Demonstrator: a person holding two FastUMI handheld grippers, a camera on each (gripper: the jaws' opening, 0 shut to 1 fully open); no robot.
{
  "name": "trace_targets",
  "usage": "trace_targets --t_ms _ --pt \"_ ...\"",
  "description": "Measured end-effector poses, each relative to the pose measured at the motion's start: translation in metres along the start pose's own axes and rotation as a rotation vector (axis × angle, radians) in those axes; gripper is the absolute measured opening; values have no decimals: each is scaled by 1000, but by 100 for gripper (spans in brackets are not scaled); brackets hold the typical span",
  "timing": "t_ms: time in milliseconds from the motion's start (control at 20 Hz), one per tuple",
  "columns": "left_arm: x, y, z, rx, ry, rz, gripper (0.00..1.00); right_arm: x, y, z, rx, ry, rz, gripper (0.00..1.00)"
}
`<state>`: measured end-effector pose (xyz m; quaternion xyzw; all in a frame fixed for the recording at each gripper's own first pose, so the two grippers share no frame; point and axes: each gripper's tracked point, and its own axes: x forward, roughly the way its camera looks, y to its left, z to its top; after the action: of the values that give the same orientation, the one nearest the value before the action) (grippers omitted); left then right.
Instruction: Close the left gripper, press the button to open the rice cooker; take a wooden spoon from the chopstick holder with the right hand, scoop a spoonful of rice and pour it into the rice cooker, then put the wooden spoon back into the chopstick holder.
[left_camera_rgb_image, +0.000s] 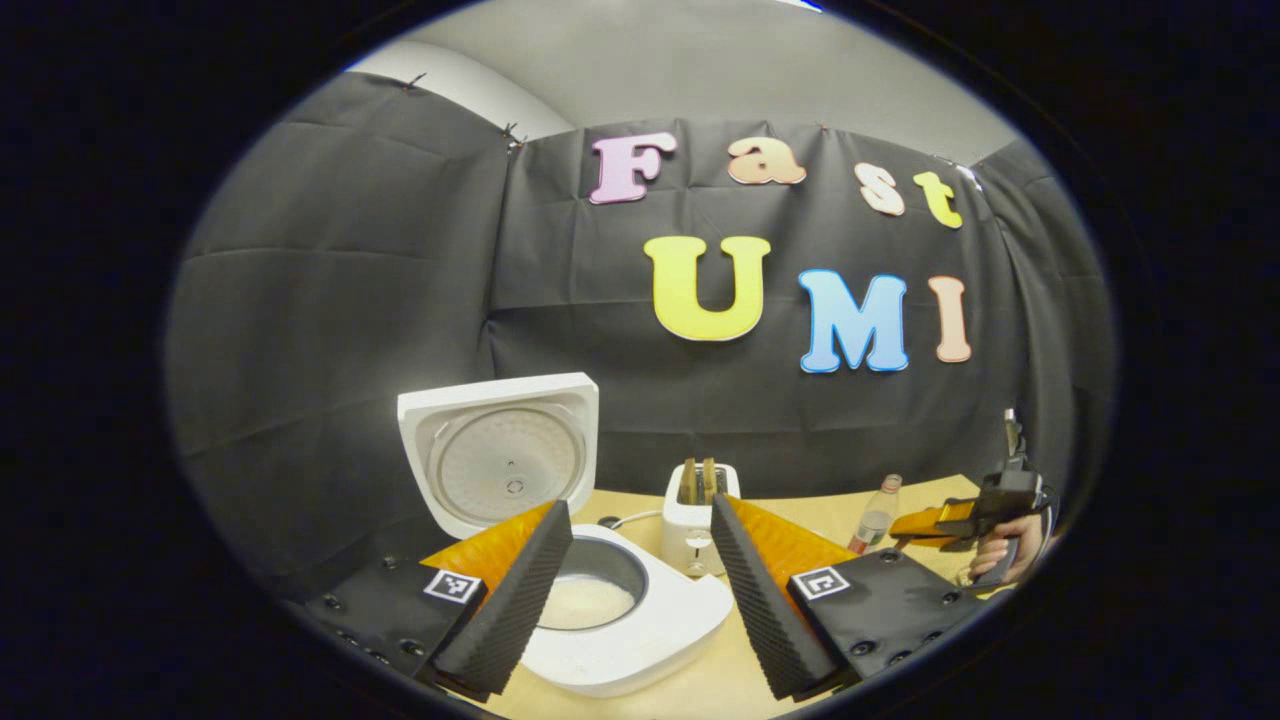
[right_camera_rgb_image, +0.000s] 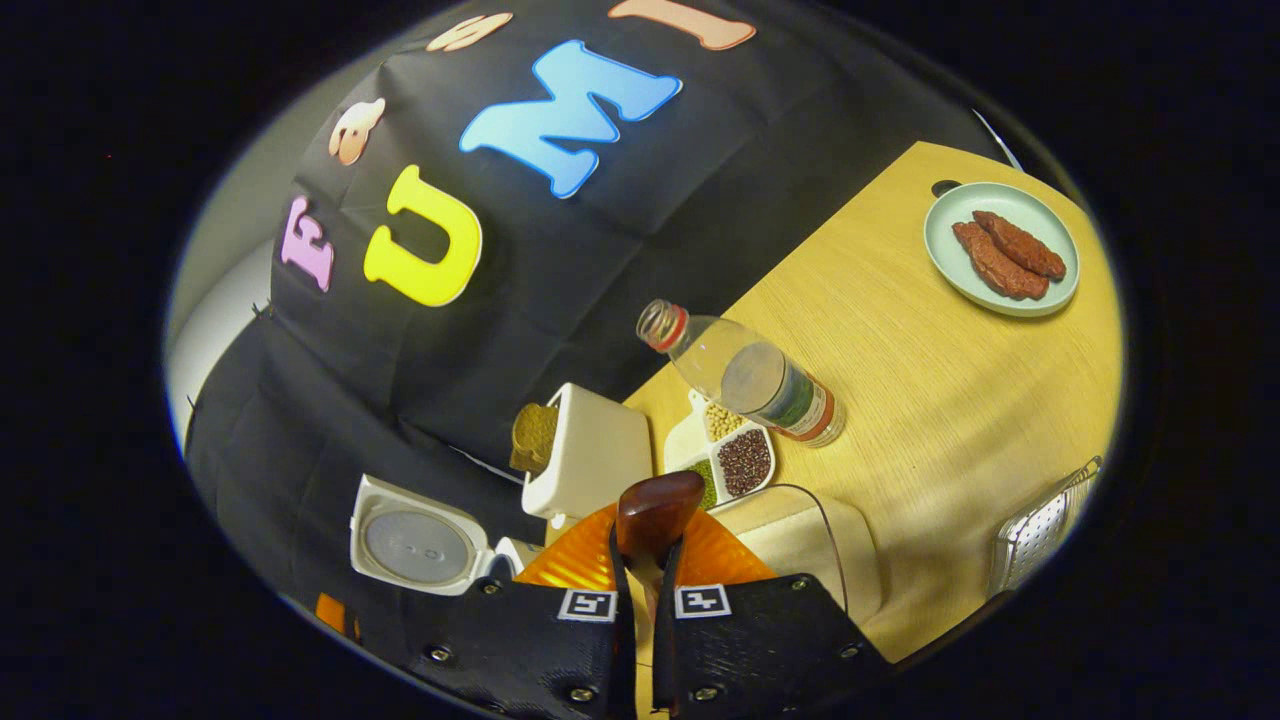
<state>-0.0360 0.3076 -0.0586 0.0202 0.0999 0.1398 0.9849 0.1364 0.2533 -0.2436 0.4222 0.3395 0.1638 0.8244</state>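
Here the wooden spoon (right_camera_rgb_image: 657, 512) is clamped by its handle between the right gripper (right_camera_rgb_image: 641, 590) fingers, bowl forward above the table (right_camera_rgb_image: 930, 400). The left gripper (left_camera_rgb_image: 640, 590) is held apart over the open rice cooker (left_camera_rgb_image: 620, 610). The spoon is judged light, stiff, smooth; a handle grip suits it.

I see the rice cooker (left_camera_rgb_image: 640, 625) all white, its inner pot grey with pale white rice. Behind it, my toaster (left_camera_rgb_image: 695, 520) is white too, holding brown bread. Beyond the toaster, the table (right_camera_rgb_image: 930, 400) shows light yellow wood grain. The wooden spoon (right_camera_rgb_image: 655, 512) is glossy reddish brown. Right of the toaster, a pale green plate (right_camera_rgb_image: 1000, 250) carries red-brown pieces.
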Motion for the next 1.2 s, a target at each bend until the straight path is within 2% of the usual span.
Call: trace_targets --t_ms 150,250,400,550,800,900,1200 --pt "-3 -2 5 8 -16 -13 97 -19 19 18 101 -35 64 7" --pt "-6 -9 4 12 -25 -59 99 -31 30 22 159 -47 111 7" --pt "-11 -2 4 14 -38 -82 100 -42 53 29 189 -62 163 6" --pt "-16 11 -2 4 -36 -72 100 -51 78 31 215 -62 218 7" --pt "-21 28 -8 13 -47 -74 94 -51 117 21 203 -45 271 7" --pt "-22 38 -11 22 -50 -84 97 -46 132 15 187 -32 285 7" --pt "-27 75 -17 17 -46 -66 97 -24 178 -11 154 19 330 7"
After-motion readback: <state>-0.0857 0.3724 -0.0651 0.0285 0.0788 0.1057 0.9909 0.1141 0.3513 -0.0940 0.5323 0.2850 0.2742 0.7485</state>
